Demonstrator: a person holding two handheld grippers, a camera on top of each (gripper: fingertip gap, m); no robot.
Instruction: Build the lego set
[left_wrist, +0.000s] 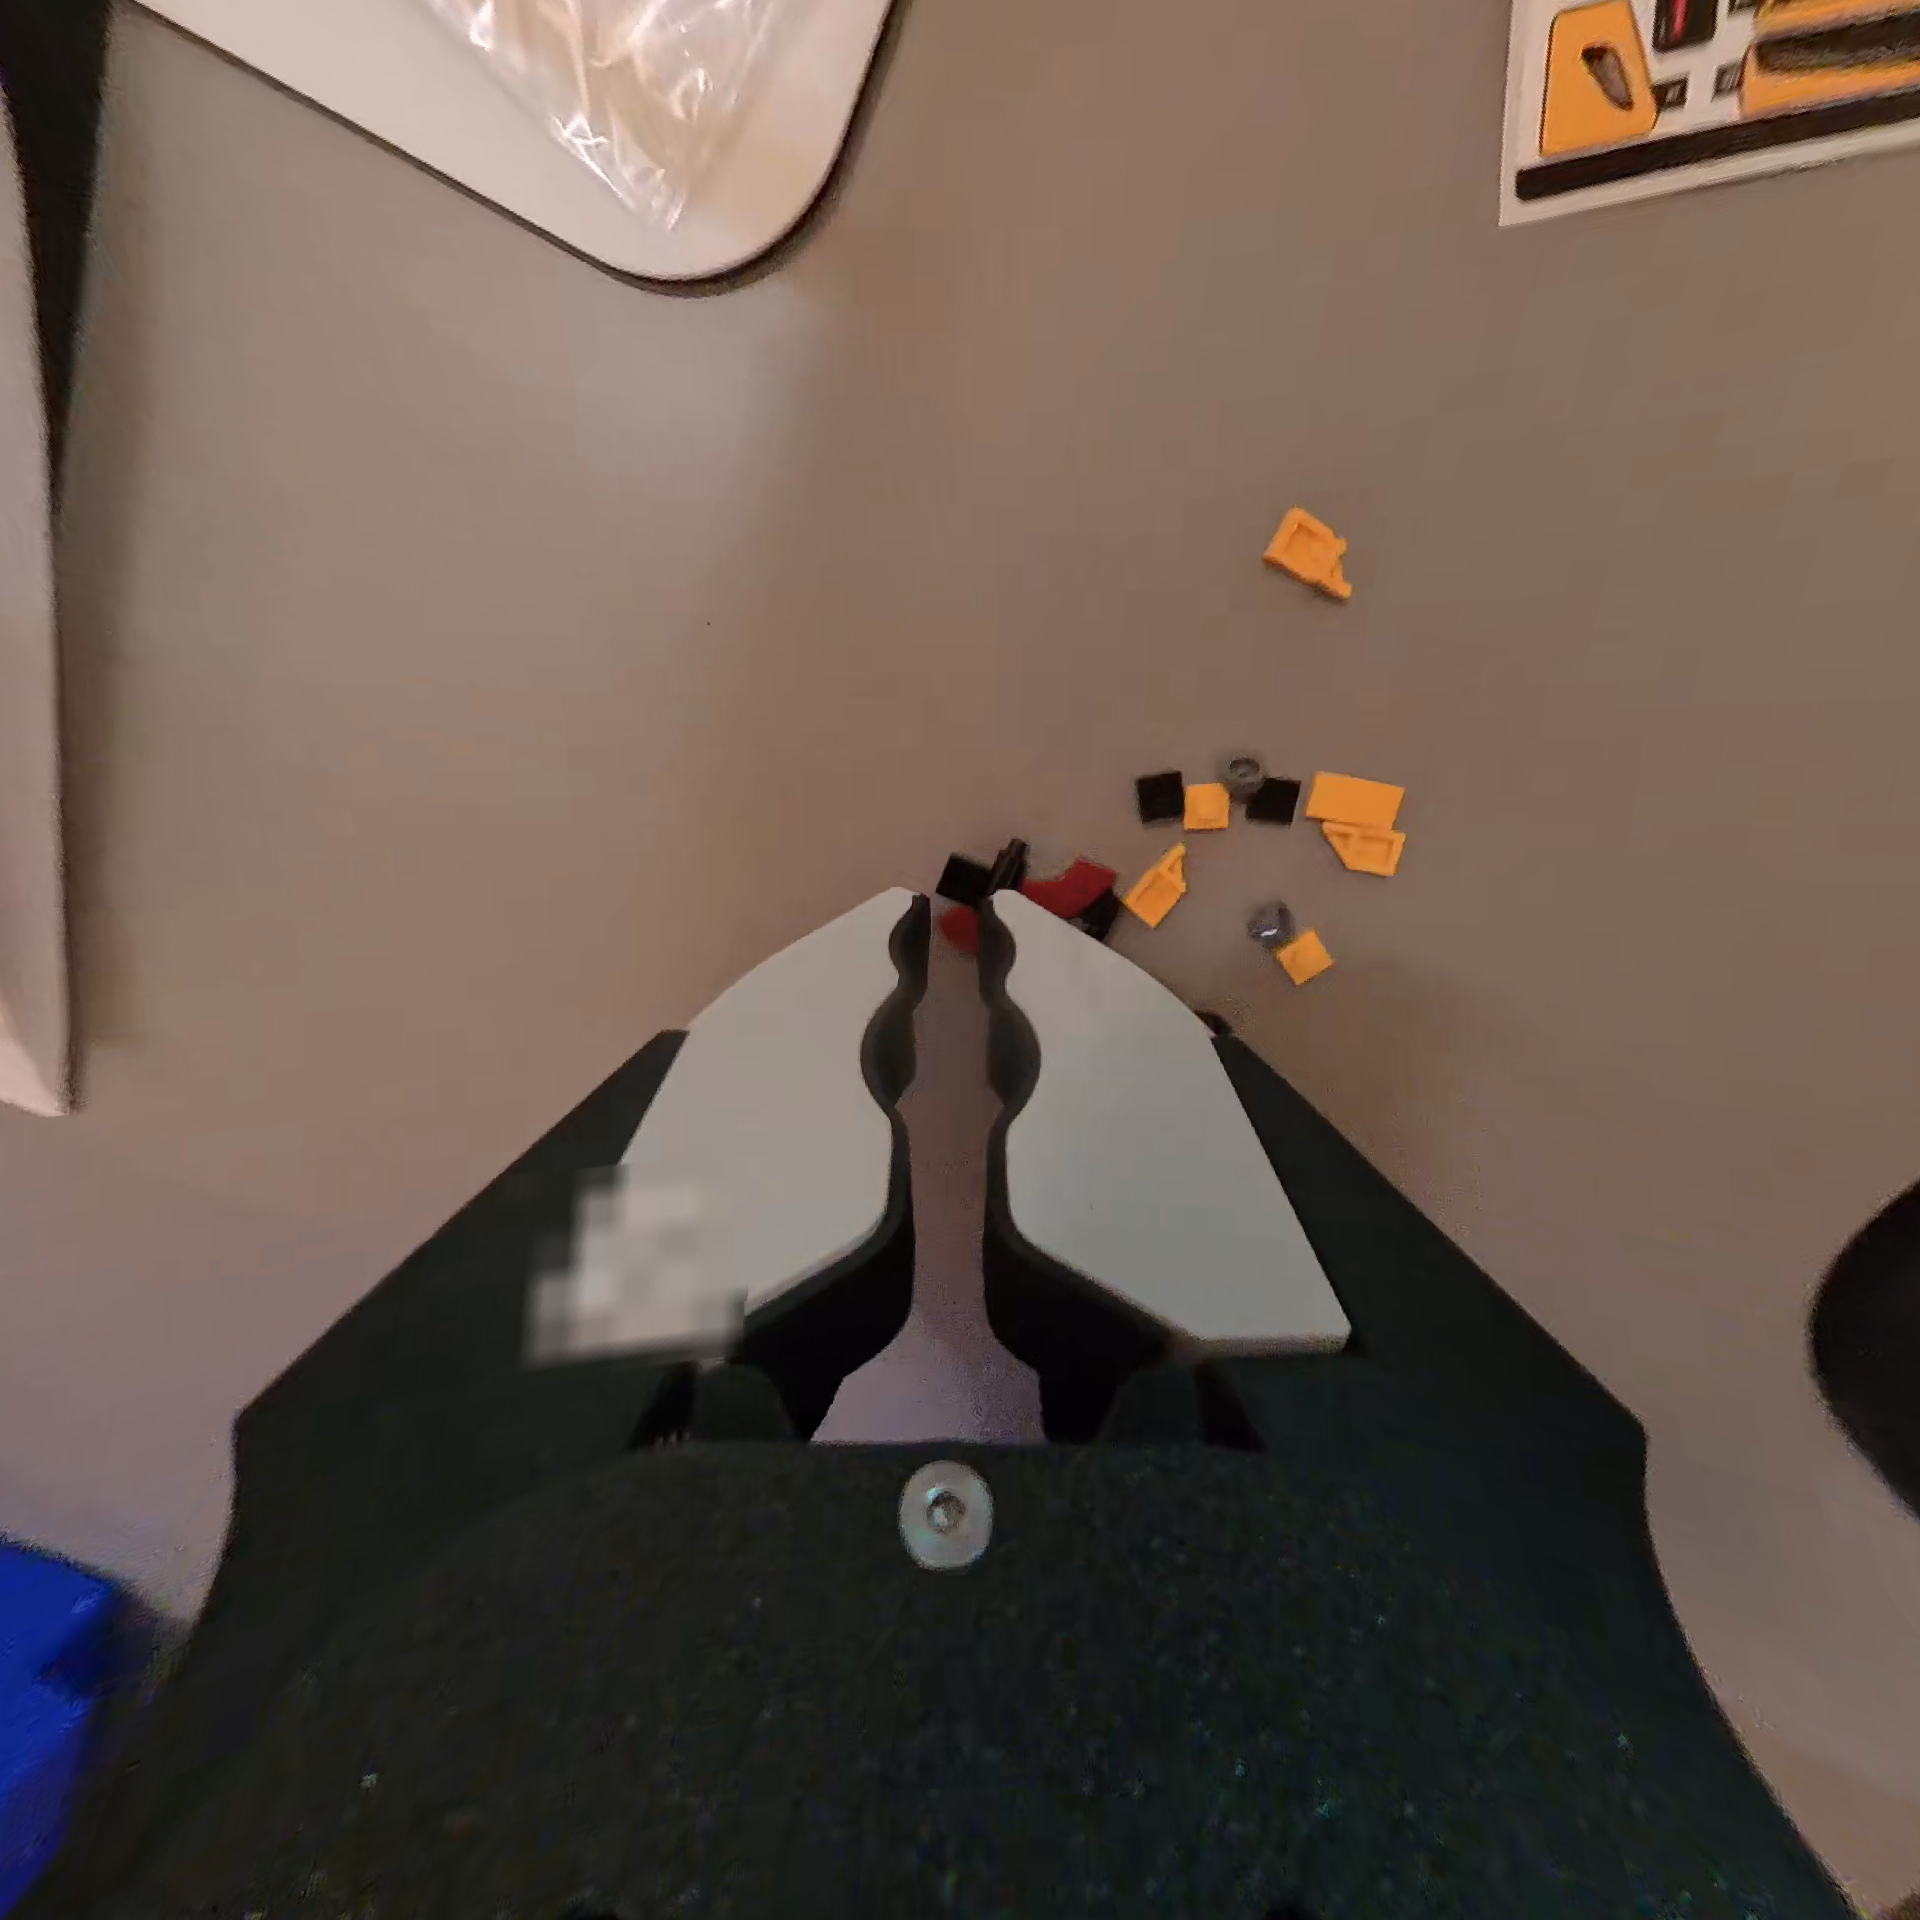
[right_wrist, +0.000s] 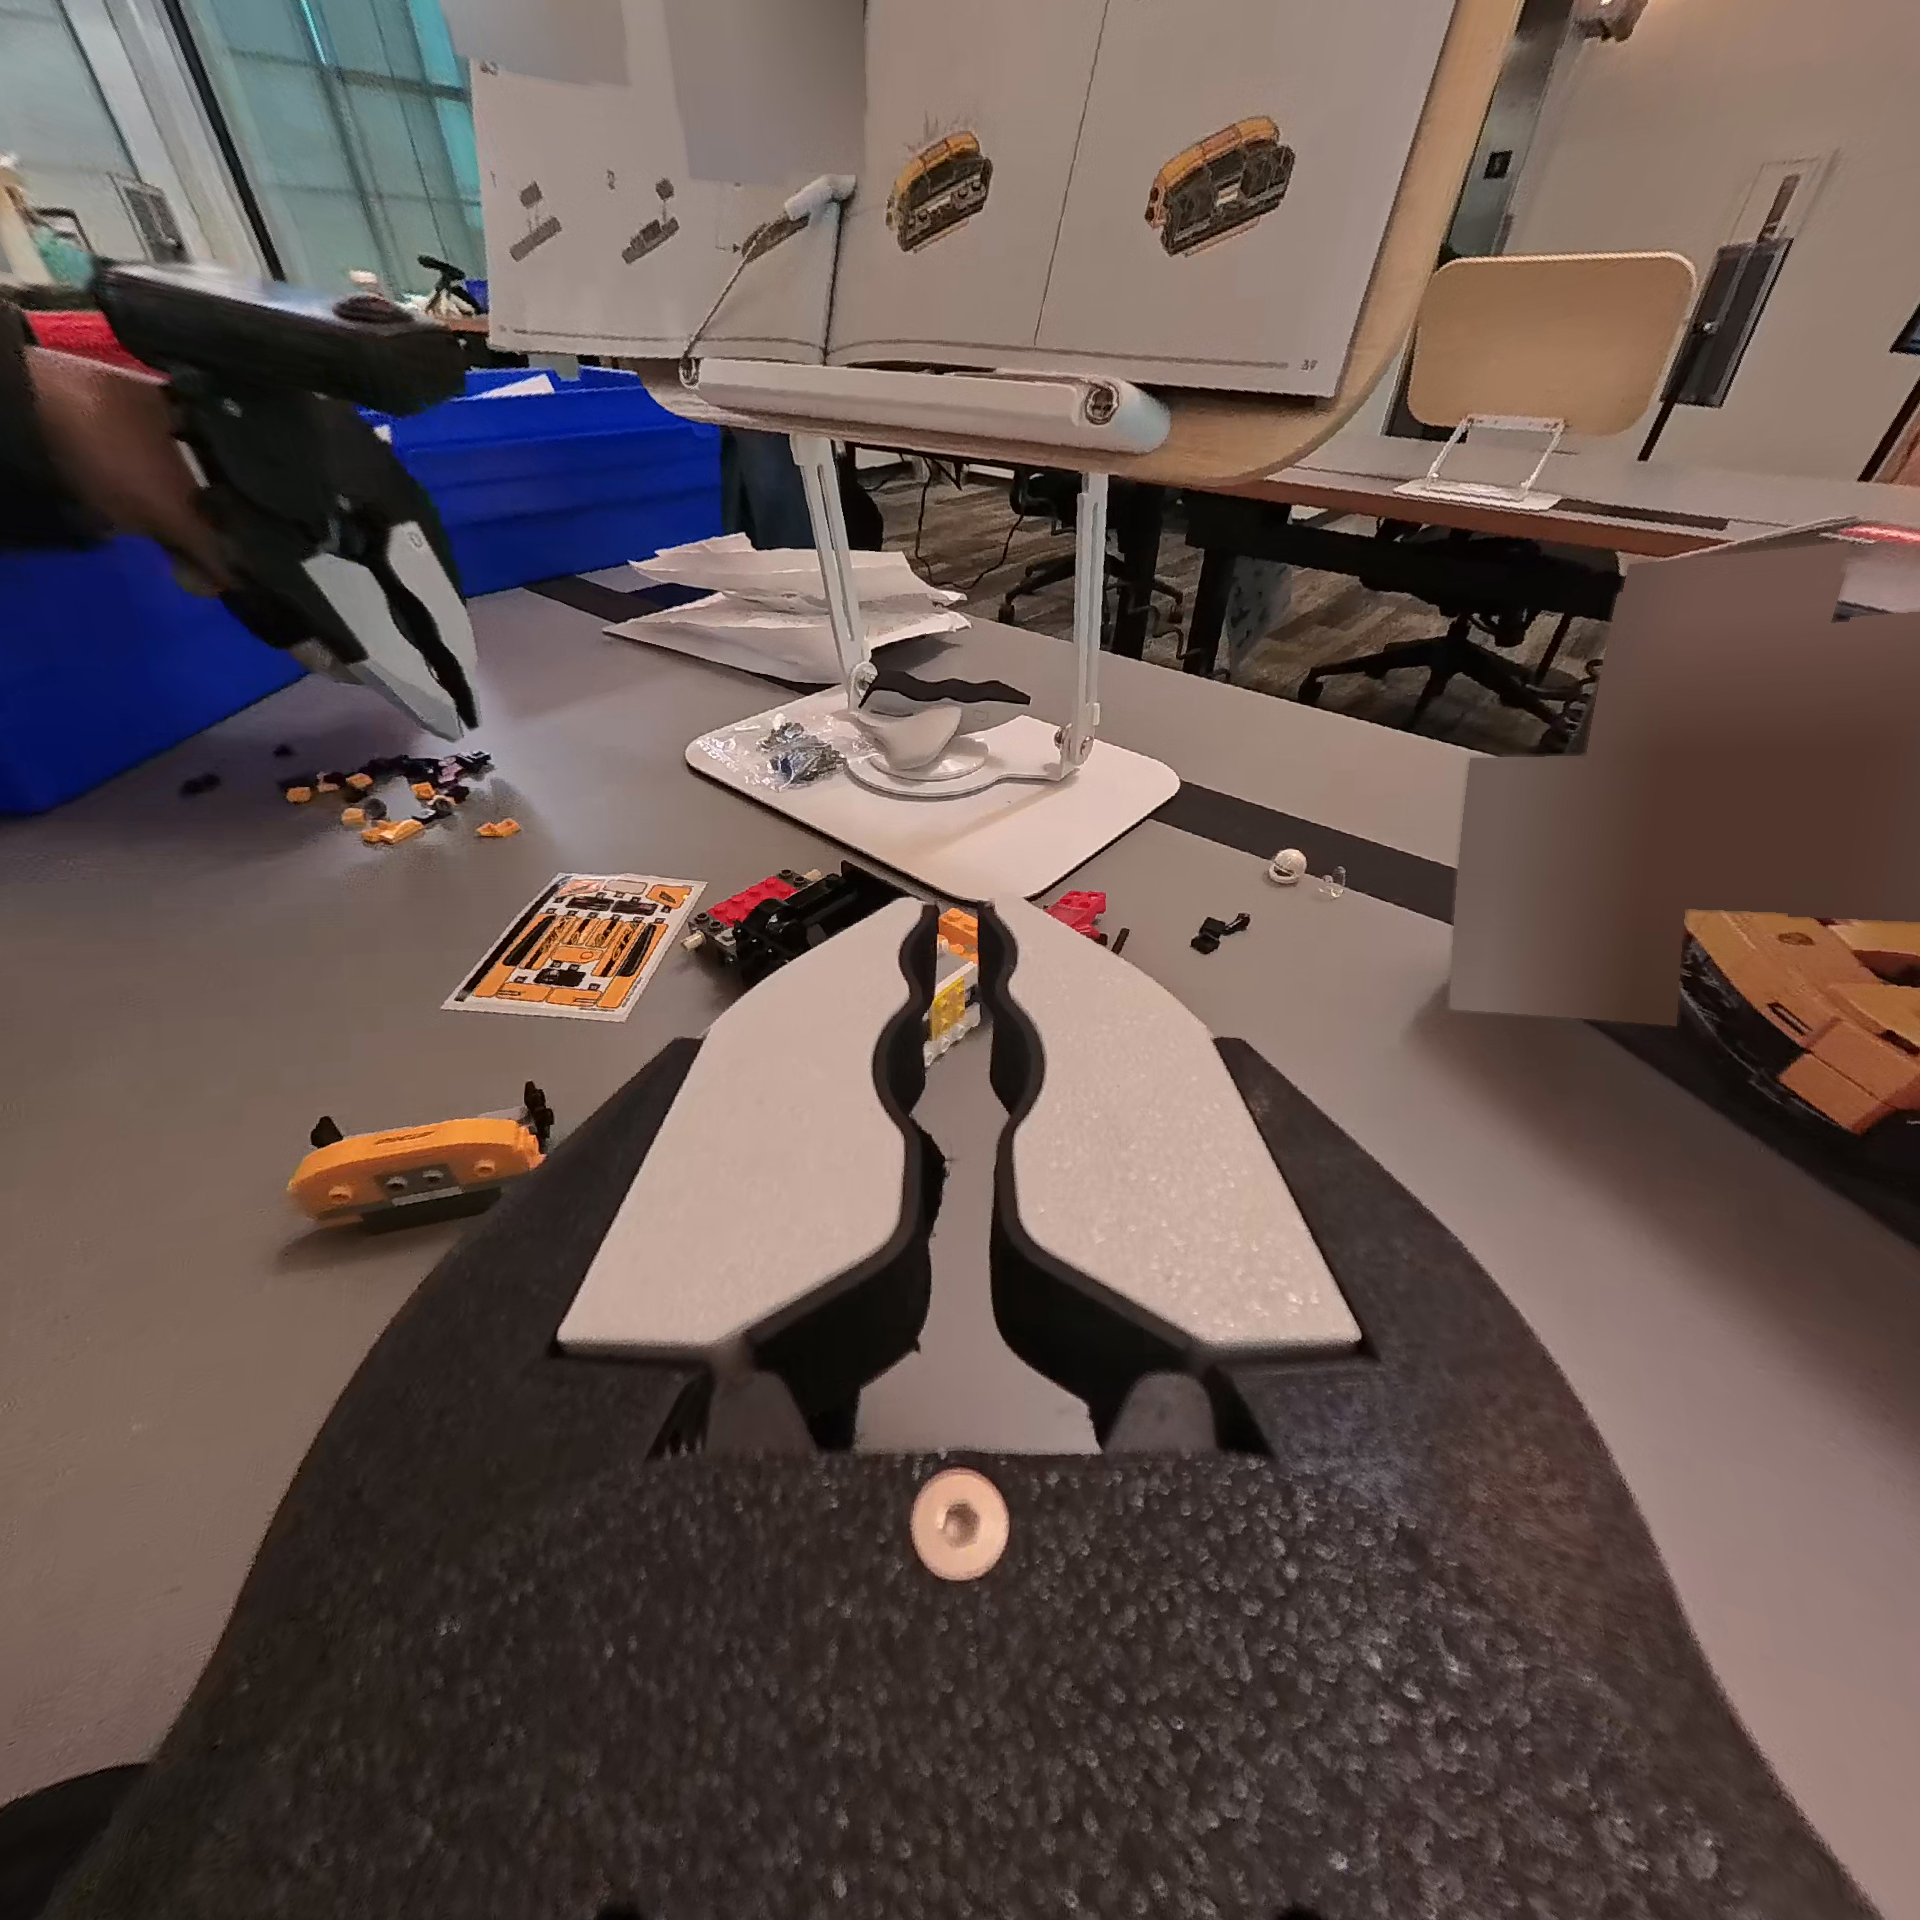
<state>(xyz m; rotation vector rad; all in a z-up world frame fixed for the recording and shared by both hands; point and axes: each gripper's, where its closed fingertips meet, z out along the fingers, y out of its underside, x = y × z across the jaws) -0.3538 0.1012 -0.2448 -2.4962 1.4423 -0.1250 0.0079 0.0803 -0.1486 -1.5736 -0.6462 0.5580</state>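
L tongs (left_wrist: 951, 914), narrow gap, empty, over small red curved brick (left_wrist: 1070, 883) just ahead; R tongs (right_wrist: 951, 935) pinch yellow-white brick stack (right_wrist: 951, 1003).

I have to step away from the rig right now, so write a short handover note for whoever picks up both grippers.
Left gripper: nearly shut over the loose parts pile; whether it grips a piece is unclear.
Right gripper: shut on a small yellow and white sub-assembly, above the table.
Done: orange bodywork section lies to the left; black and red chassis sits ahead by the manual stand.
Left: join these sections, use the remaining loose pieces, apply the sticker sheet.
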